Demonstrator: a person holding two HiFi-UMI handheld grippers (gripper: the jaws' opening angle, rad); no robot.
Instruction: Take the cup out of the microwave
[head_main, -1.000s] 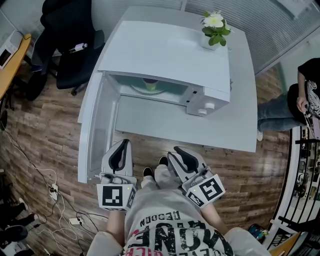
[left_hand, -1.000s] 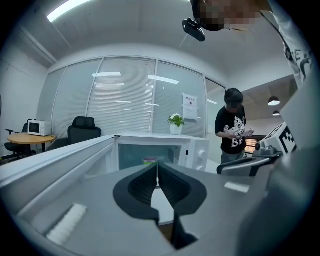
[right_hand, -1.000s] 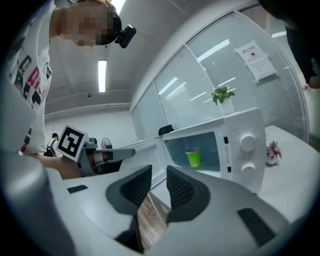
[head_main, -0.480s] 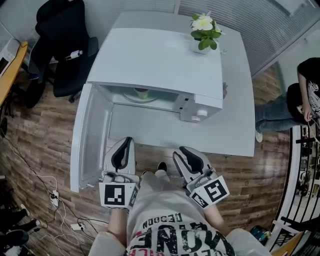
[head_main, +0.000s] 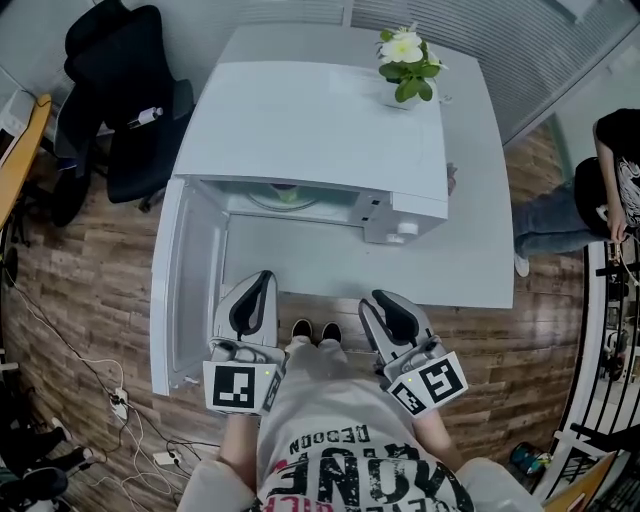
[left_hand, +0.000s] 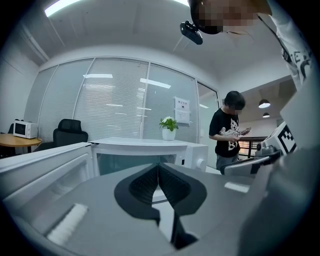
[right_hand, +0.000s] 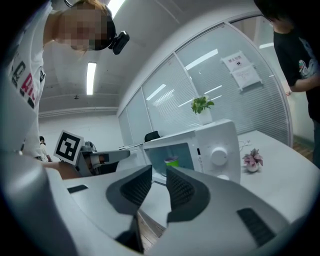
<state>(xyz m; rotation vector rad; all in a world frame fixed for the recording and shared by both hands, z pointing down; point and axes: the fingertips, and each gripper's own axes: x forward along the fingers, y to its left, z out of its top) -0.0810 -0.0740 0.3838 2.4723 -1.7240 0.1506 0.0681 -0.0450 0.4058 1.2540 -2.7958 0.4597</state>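
A white microwave (head_main: 320, 130) stands on a white table (head_main: 470, 250), its door (head_main: 185, 280) swung wide open to the left. A green cup (head_main: 287, 191) sits inside on the turntable; the right gripper view shows the cup (right_hand: 171, 161) in the lit cavity. My left gripper (head_main: 262, 280) hovers at the table's front edge beside the open door, shut and empty. In its own view the left gripper (left_hand: 159, 165) hides the cup. My right gripper (head_main: 378, 298) is level with it, below the control panel. The right gripper (right_hand: 159, 169) is open with nothing between its jaws.
A potted plant (head_main: 405, 60) stands on the microwave's far right corner. A small pink flower (right_hand: 252, 161) lies on the table right of the microwave. A black office chair (head_main: 130, 110) is at the far left, a standing person (head_main: 600, 190) at the right, and cables (head_main: 120, 410) on the wooden floor.
Both grippers have come a little forward toward the table's front edge, side by side. Their jaws have not changed and the cup has stayed in the microwave.
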